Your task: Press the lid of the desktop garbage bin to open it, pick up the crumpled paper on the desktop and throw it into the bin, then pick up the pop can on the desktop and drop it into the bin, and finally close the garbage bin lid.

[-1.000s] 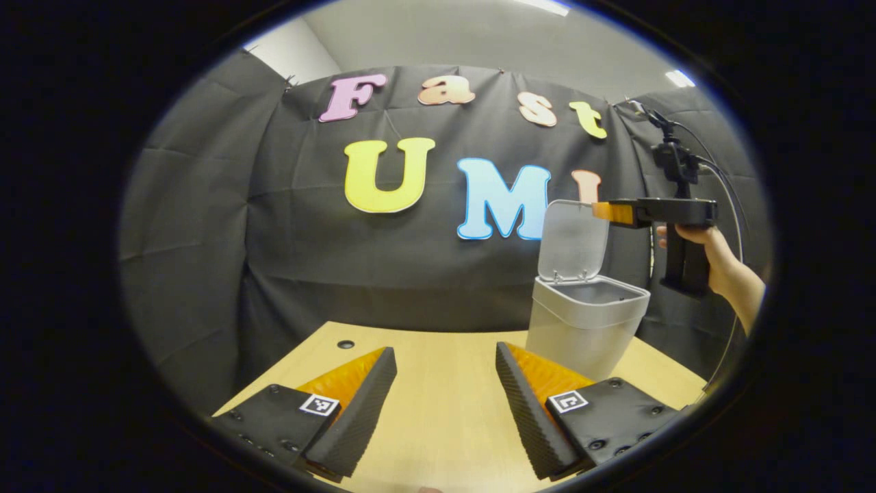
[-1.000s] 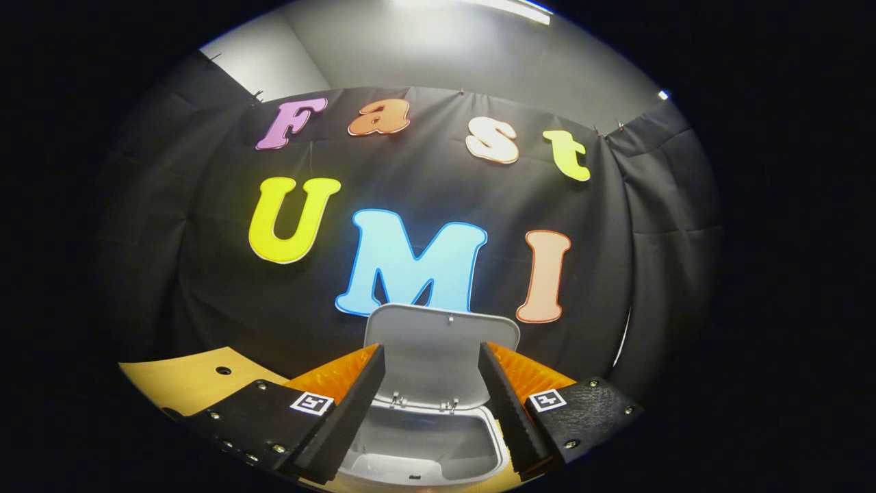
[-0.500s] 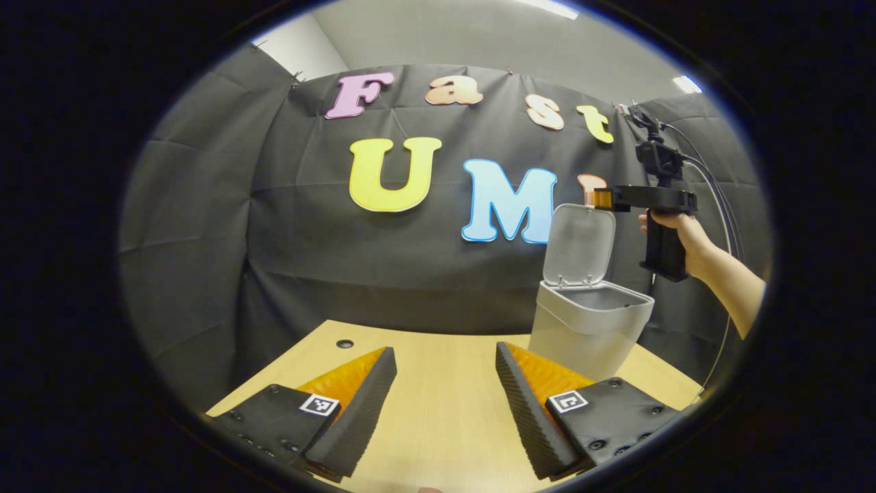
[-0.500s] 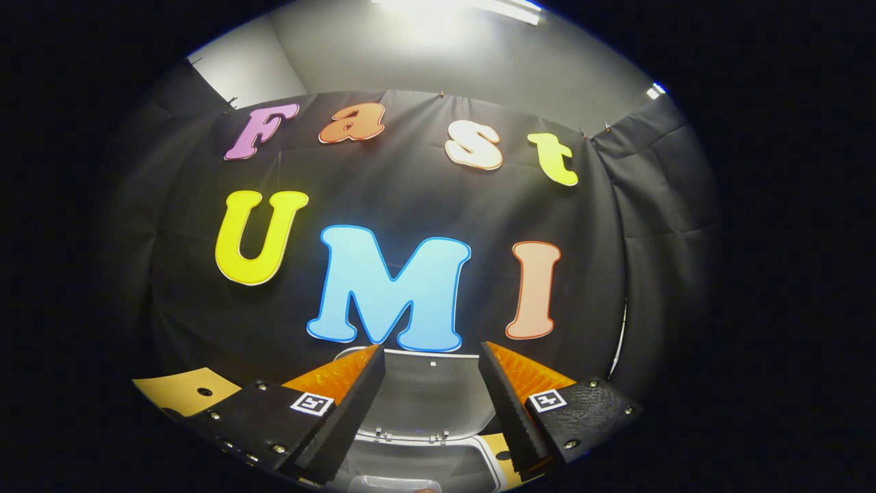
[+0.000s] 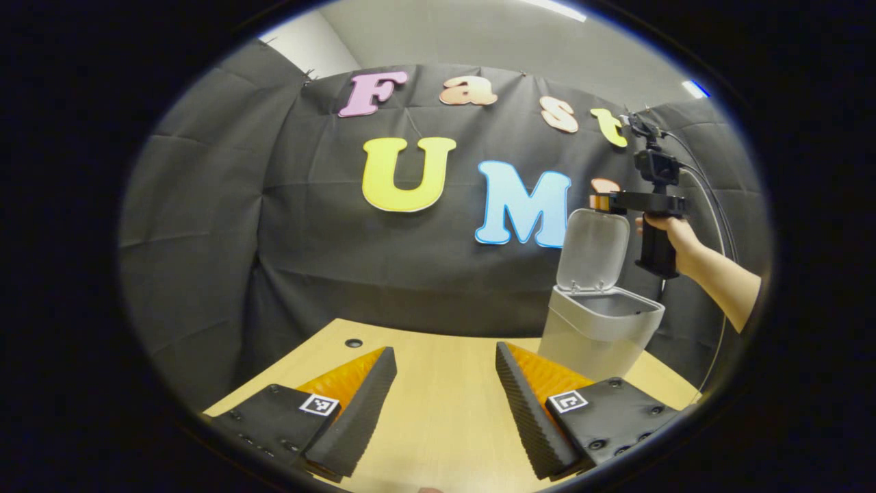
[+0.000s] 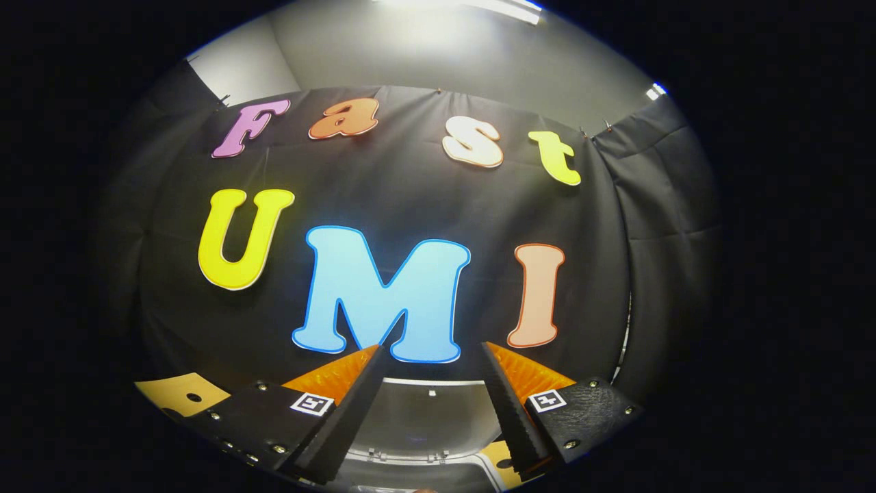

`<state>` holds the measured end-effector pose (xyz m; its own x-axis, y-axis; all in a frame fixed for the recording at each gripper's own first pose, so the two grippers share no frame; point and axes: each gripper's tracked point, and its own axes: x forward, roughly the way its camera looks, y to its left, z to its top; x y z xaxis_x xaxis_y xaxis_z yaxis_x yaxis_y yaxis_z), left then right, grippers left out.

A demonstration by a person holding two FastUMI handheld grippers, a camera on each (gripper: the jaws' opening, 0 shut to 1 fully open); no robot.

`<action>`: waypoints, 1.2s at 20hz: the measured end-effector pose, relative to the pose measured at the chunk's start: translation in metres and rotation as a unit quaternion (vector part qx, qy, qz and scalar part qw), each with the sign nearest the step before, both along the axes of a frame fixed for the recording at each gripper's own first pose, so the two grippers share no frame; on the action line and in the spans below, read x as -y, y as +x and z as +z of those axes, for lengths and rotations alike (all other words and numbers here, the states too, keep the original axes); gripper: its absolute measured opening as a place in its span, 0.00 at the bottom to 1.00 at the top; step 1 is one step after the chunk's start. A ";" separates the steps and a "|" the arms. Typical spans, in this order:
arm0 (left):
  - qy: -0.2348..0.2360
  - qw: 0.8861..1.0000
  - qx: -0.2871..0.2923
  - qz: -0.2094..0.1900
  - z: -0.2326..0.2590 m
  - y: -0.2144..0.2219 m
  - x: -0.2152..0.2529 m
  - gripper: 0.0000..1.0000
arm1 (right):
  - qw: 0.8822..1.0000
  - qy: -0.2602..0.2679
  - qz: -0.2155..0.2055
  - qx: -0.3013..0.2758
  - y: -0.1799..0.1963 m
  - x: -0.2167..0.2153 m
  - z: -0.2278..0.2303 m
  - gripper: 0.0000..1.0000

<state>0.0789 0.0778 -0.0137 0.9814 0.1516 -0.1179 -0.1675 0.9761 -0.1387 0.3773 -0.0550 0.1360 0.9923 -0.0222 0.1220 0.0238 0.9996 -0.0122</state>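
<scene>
The grey desktop bin (image 5: 599,335) stands on the wooden table at the right in the left gripper view, its lid (image 5: 594,250) raised upright. A hand holds my right gripper (image 5: 599,203) just above the lid's top edge there. In the right gripper view that lid (image 6: 428,414) lies low between the spread fingers, and my right gripper (image 6: 431,356) is open and empty. My left gripper (image 5: 445,356) hovers open over the table, left of the bin, with nothing between its fingers.
The light wooden table (image 5: 445,411) has a small round hole (image 5: 353,342) near its far left edge. Black cloth walls close the booth behind the bin. A cable (image 5: 712,198) hangs from the right gripper's handle.
The right gripper has risen and moved toward the back wall, now level with the lid's top edge. The lid has sunk lower in the right gripper view. The left gripper has barely shifted.
</scene>
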 end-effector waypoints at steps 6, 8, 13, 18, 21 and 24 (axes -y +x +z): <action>-0.002 1.000 0.001 0.011 0.000 -0.005 -0.004 1.00 | 1.000 0.002 0.003 -0.011 0.010 -0.003 -0.004 0.88; -0.003 1.000 0.000 0.011 0.000 -0.005 -0.005 1.00 | 1.000 0.014 0.010 -0.017 0.009 -0.003 -0.005 0.88; -0.002 1.000 0.001 0.007 0.000 -0.001 -0.003 1.00 | 0.997 0.060 0.037 -0.037 0.007 -0.003 -0.014 0.89; 0.003 1.000 0.003 0.000 -0.001 -0.003 0.000 0.95 | 0.996 0.059 0.038 -0.045 -0.004 -0.004 -0.017 0.89; -0.002 1.000 0.006 -0.004 -0.003 -0.003 0.000 1.00 | 0.996 0.064 0.034 -0.043 -0.014 -0.003 -0.019 0.89; -0.004 1.000 0.008 -0.009 -0.003 -0.005 0.001 1.00 | 0.997 0.062 0.033 -0.043 -0.028 -0.003 -0.024 0.89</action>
<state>0.0743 0.0772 -0.0169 0.9857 0.1329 -0.1035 -0.1474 0.9779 -0.1480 0.3491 -0.0520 0.1121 0.9987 0.0349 0.0369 -0.0388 0.9930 0.1119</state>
